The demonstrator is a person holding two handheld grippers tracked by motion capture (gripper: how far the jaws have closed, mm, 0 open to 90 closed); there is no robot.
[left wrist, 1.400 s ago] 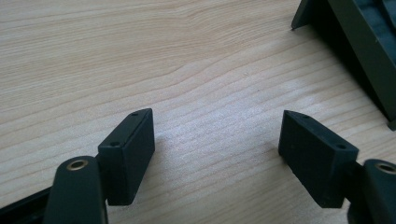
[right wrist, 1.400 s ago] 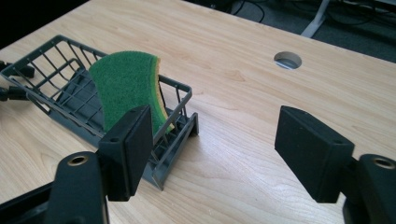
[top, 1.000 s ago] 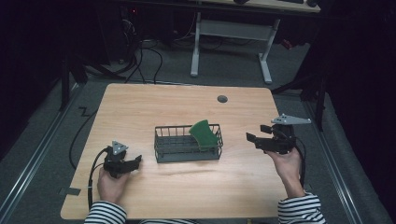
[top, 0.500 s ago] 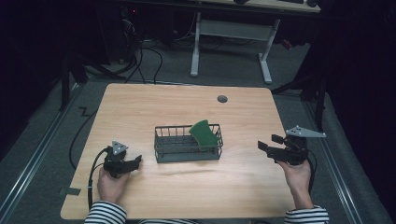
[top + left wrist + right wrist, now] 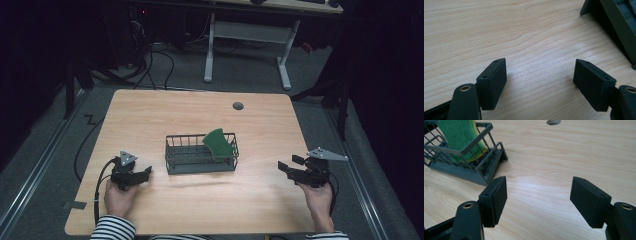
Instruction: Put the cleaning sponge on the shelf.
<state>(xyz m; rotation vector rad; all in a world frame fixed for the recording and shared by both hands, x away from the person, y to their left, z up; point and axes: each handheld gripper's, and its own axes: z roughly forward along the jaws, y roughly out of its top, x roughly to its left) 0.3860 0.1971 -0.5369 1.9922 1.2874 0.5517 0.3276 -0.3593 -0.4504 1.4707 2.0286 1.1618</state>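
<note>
The right gripper [image 5: 289, 170] has drawn back and down over the last second; a second ago it was raised near the right end of the dark grey wire basket [image 5: 201, 159], and now it sits low at the right edge of the light wooden desk [image 5: 170, 115], well apart from the basket; its jaws are spread wide with nothing between them, as the right gripper view confirms over bare wood. The green scouring sponge with a yellow backing [image 5: 219, 143] leans tilted inside the right half of the basket, its upper corner rising above the rim; from the right gripper view the sponge [image 5: 459, 135] rests against the wires of the basket [image 5: 480, 157], unchanged in place across the second. The left gripper [image 5: 145, 173] has kept its spot near the front left of the desk, just left of the basket, jaws likewise released and empty; the left gripper view shows a corner of the basket's base [image 5: 616, 27] at its upper right. By my judgement the retreat of the right gripper with the sponge lodged in the basket means the placing is finished, and both hands are settling to rest.
</note>
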